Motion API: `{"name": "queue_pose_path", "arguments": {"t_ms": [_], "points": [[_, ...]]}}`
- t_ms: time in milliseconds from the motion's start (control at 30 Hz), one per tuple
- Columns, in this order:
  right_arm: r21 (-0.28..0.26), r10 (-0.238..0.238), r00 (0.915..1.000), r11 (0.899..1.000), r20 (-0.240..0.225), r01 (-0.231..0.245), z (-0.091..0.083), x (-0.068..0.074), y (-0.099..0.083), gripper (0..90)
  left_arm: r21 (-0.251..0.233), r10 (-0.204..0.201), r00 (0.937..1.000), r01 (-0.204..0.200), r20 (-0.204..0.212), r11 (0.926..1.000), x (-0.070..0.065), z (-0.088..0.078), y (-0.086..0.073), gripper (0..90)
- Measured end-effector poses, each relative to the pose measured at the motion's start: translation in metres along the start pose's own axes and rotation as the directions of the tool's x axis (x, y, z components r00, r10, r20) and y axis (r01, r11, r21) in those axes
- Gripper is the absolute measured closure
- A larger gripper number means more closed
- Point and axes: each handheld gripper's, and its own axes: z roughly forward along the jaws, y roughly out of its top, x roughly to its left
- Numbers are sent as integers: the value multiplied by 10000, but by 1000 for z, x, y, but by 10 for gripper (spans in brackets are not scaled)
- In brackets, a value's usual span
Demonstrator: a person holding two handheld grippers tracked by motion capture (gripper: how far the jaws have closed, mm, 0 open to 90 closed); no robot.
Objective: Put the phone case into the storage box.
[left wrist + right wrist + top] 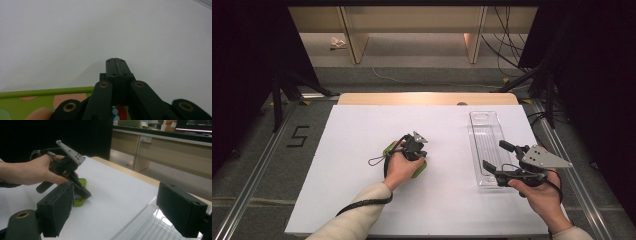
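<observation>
A flat green case (419, 170) with a coloured pattern lies mid-table under my left hand; its edge (45, 93) runs below the jaws. My left gripper (417, 150) hovers low over it, jaws pressed together (116, 60) with nothing between them, tips over bare white table. From the right gripper view, that gripper (83, 191) rests by the case (82, 182). A clear plastic tray (484, 131) lies at the right. My right gripper (498, 156) stands open at the tray's near end, pads (57, 207) far apart over the tray (150, 225).
A dark cord loop (375, 161) trails from the case to the left. The white sheet (362, 130) covers the table, with a wooden edge (427, 98) at the back. Desks and cables stand on the floor beyond.
</observation>
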Motion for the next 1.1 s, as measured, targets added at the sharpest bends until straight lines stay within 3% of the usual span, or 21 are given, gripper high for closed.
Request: {"name": "queue_pose_path", "arguments": {"t_ms": [133,467,733,1100], "points": [[21,-1,10000,10000,7,1,0,0,0,157,74,12,10000,-12,67,10000,0,-2,-2,898],[35,-36,10000,10000,45,35,-1,0,0,157,769,159,9992,-188,378,9969,-4,-17,-11,898],[30,-29,10000,10000,39,29,-1,0,0,157,1699,530,9962,-641,689,9834,-14,-28,-23,898],[41,-28,10000,10000,54,28,0,1,0,157,2074,637,9957,-763,668,9753,-8,-46,-38,898]]}}
